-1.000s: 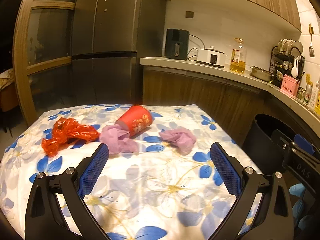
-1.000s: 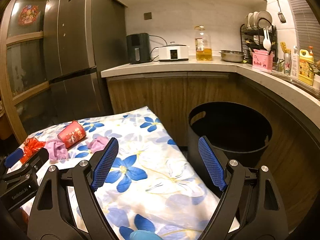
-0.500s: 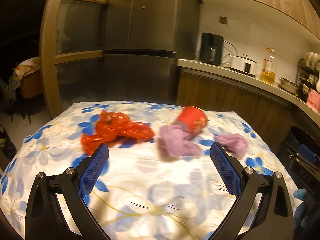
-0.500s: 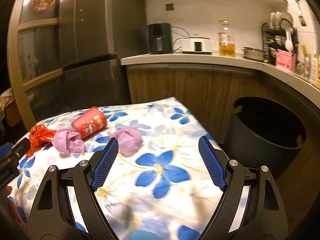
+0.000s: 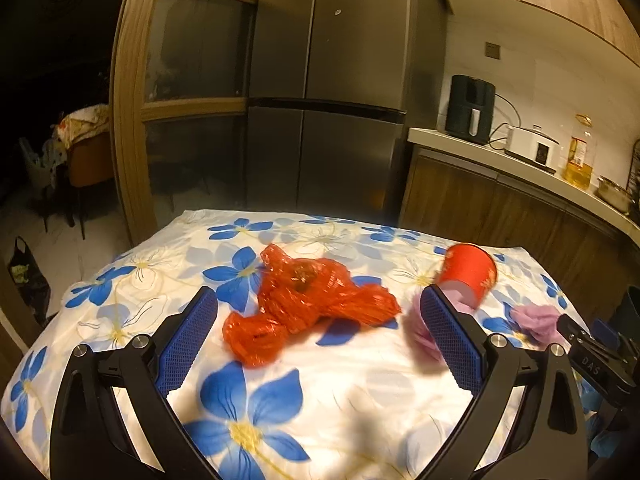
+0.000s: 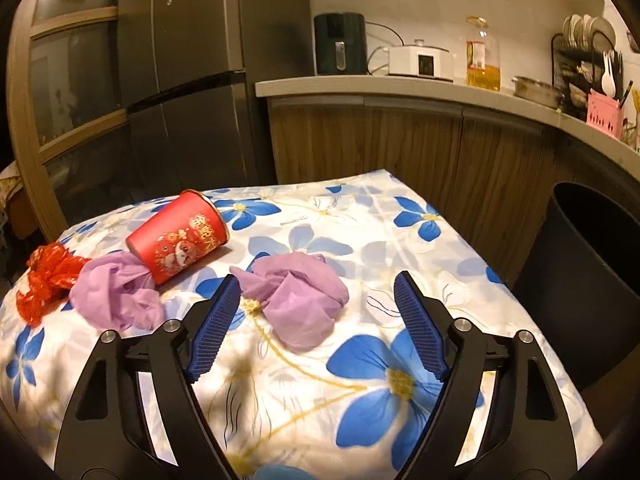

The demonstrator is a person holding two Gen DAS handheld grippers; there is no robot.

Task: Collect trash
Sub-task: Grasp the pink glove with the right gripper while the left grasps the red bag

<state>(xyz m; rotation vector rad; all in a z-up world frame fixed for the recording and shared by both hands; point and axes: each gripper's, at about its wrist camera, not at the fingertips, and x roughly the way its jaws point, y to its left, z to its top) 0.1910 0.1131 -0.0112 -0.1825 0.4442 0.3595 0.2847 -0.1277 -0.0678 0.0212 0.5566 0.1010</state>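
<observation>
Our left gripper [image 5: 318, 318] hangs with jaws wide apart, the crumpled red plastic bag [image 5: 308, 304] on the floral tablecloth [image 5: 360, 392] framed between them, untouched. Our right gripper [image 6: 316, 312] has its jaws closing around the purple wad [image 6: 298, 300], pads not yet pressing it.

A red paper cup [image 6: 178, 236] lies on its side on the flowery tabletop [image 6: 360, 216]; a crumpled purple bag [image 6: 116, 296] touches its open end; another purple bag [image 6: 300, 300] lies apart; a scrunched red bag [image 5: 300, 304] lies left of them
</observation>
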